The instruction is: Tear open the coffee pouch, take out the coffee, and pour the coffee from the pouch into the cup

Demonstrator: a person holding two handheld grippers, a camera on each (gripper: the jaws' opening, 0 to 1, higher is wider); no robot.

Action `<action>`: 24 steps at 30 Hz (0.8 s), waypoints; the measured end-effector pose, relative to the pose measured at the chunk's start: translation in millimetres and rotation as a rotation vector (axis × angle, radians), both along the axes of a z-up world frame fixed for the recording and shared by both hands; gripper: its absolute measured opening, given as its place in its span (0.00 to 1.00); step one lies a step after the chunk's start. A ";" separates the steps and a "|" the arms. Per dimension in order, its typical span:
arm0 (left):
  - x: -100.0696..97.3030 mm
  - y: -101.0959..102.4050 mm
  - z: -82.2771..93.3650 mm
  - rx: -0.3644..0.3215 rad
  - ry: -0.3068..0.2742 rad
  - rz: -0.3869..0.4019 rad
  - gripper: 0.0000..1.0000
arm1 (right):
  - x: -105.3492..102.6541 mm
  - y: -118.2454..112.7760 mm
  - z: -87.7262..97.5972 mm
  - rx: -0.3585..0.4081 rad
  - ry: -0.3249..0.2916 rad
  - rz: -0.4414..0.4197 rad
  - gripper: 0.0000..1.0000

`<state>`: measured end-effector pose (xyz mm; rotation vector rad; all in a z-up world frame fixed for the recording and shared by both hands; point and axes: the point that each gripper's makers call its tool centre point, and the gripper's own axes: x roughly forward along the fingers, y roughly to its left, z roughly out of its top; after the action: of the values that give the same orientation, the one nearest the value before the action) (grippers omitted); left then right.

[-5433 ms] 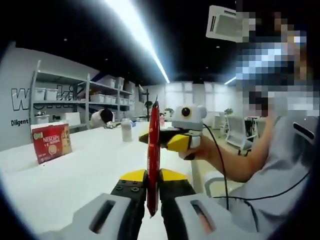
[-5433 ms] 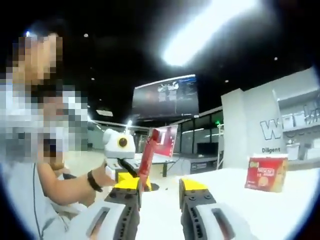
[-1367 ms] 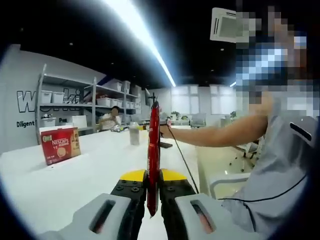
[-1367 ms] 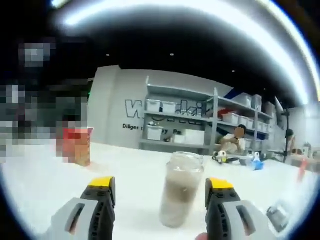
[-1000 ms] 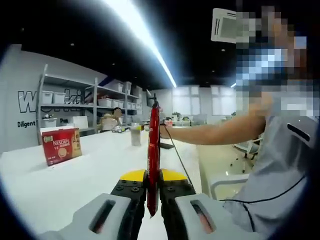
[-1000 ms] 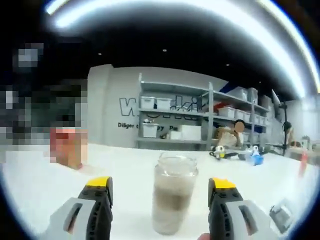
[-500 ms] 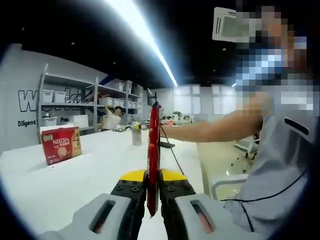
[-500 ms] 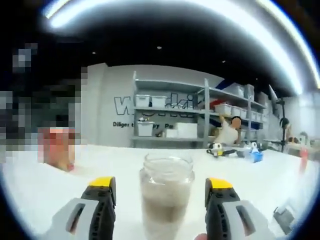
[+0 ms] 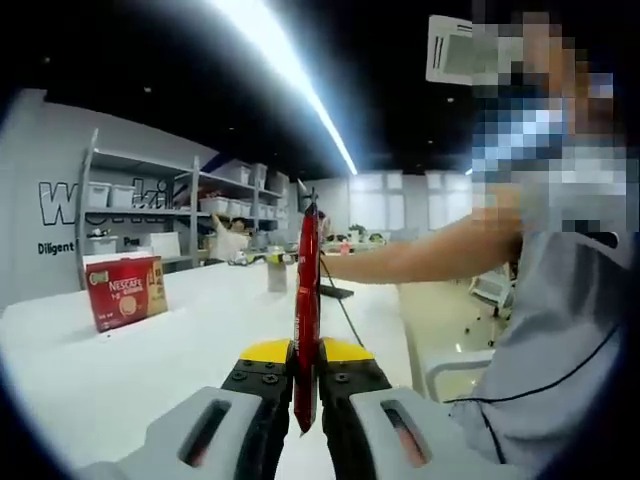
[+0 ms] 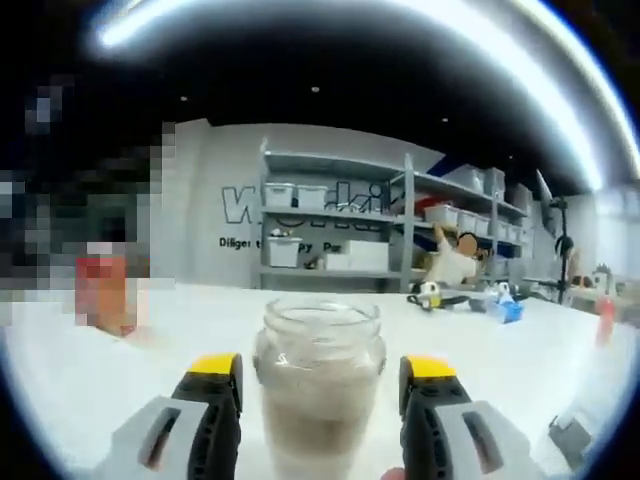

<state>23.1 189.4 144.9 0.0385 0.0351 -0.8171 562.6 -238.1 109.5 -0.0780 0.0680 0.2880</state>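
While the left tongs [image 9: 305, 372] stand clenched on the red coffee pouch [image 9: 306, 300], the stick is kept upright, its lower end pinched between the yellow-tipped jaws and its top pointing away over the white worktop [image 9: 150, 350]. Holding it edge-on and vertical looks meant to keep the powder down in the bottom and the upper end free for tearing; whether that end is already torn cannot be told, as the tip is thin and small against the background. Off to the left on the worktop stands a red coffee box [image 9: 126, 291], well apart from the pouch. Farther back, just left of the pouch's line, a small glass jar [image 9: 277, 274] rests on the worktop, and the person's bare forearm [image 9: 420, 255] stretches toward it from the right.

Seen from the right gripper view, the right tongs [image 10: 318, 385] are spread wide, one jaw on each side of that jar [image 10: 320, 395], which serves as the cup. The jaws flank it without visibly pressing its wall, so the grip seems not yet made. My guess is that the jar is being bracketed to steady it or bring it nearer for pouring. It appears cloudy and partly filled with something pale.
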 end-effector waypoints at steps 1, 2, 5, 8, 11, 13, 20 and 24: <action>0.3 0.4 -0.8 0.000 0.002 0.001 0.12 | 0.9 0.8 -2.3 0.000 0.003 0.002 0.63; 0.6 0.9 -2.6 0.004 0.006 0.003 0.12 | 1.3 1.8 -4.7 -0.004 0.003 0.005 0.63; 0.7 2.3 -5.7 0.009 0.012 0.007 0.12 | 5.5 1.8 -8.0 0.002 -0.001 0.013 0.63; 2.1 4.2 -6.3 0.006 0.015 0.013 0.12 | 9.0 0.4 -10.6 0.018 -0.013 0.010 0.61; 3.5 4.1 -6.5 0.004 0.016 0.014 0.12 | 11.3 -1.1 -11.8 0.039 -0.027 0.007 0.58; 4.1 2.8 -7.5 0.005 0.018 0.014 0.12 | 12.0 -2.2 -12.3 0.048 -0.032 0.005 0.57; 6.7 0.5 -13.3 0.013 0.030 0.013 0.12 | 7.6 -0.9 -4.9 0.062 -0.056 0.013 0.57; 7.9 -3.5 -14.5 0.012 0.034 0.006 0.12 | 9.3 -1.0 -3.4 0.068 -0.072 0.019 0.55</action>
<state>31.0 186.0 130.4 0.0360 0.0725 -0.8114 571.9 -239.2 106.1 -0.0217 -0.0139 0.3058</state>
